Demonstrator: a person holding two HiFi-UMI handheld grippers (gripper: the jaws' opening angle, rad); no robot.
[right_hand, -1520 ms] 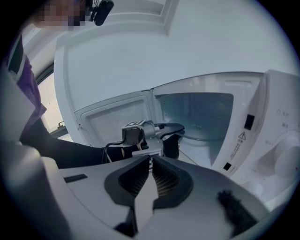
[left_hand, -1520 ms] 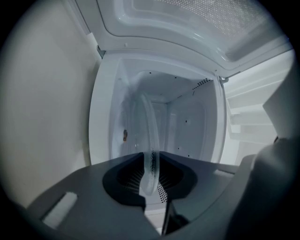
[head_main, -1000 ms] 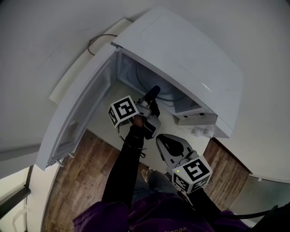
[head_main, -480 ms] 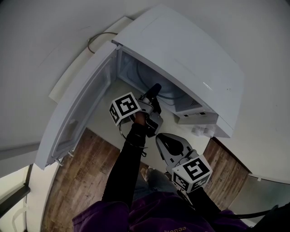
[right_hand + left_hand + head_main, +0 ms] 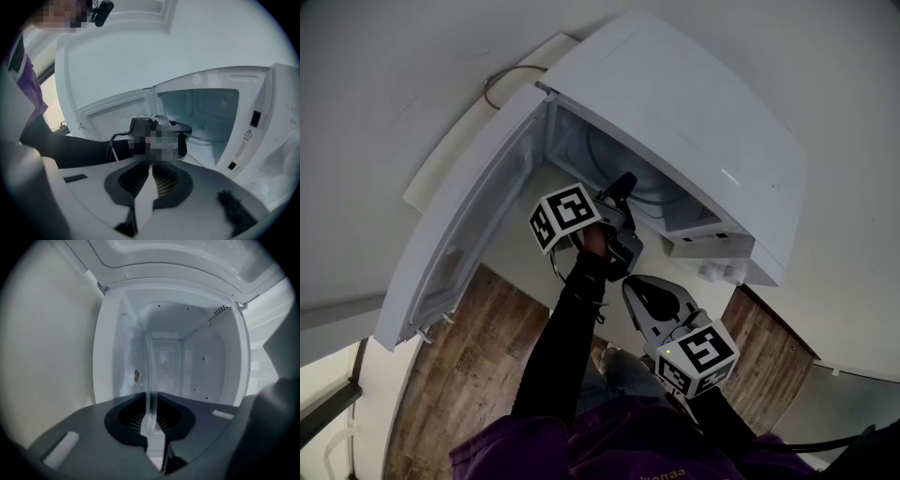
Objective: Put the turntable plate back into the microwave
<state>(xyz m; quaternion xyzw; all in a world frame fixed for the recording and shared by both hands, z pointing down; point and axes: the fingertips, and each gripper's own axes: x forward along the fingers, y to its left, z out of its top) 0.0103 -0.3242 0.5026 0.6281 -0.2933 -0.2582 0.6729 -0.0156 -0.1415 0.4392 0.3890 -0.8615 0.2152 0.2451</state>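
The white microwave (image 5: 684, 122) stands with its door (image 5: 459, 244) swung wide. My left gripper (image 5: 623, 187) reaches level into the cavity mouth. Its jaws have just been closing and are shut on the rim of the clear glass turntable plate (image 5: 652, 195). In the left gripper view the plate (image 5: 149, 371) stands edge-on between the jaws of the left gripper (image 5: 151, 401) and runs on into the cavity. My right gripper (image 5: 636, 286) hangs back in front of the microwave, shut and empty. From the right gripper (image 5: 151, 168) I see the plate (image 5: 208, 135) low in the cavity.
The microwave sits on a white counter (image 5: 516, 258) above a wooden floor (image 5: 478, 366). A cable (image 5: 502, 80) loops behind it. The control panel (image 5: 712, 246) is at the cavity's right. A small brown spot (image 5: 136, 376) marks the inner side wall.
The left gripper has turned slightly with the plate in it, and its marker cube has shifted a little up and right. The right gripper has not moved.
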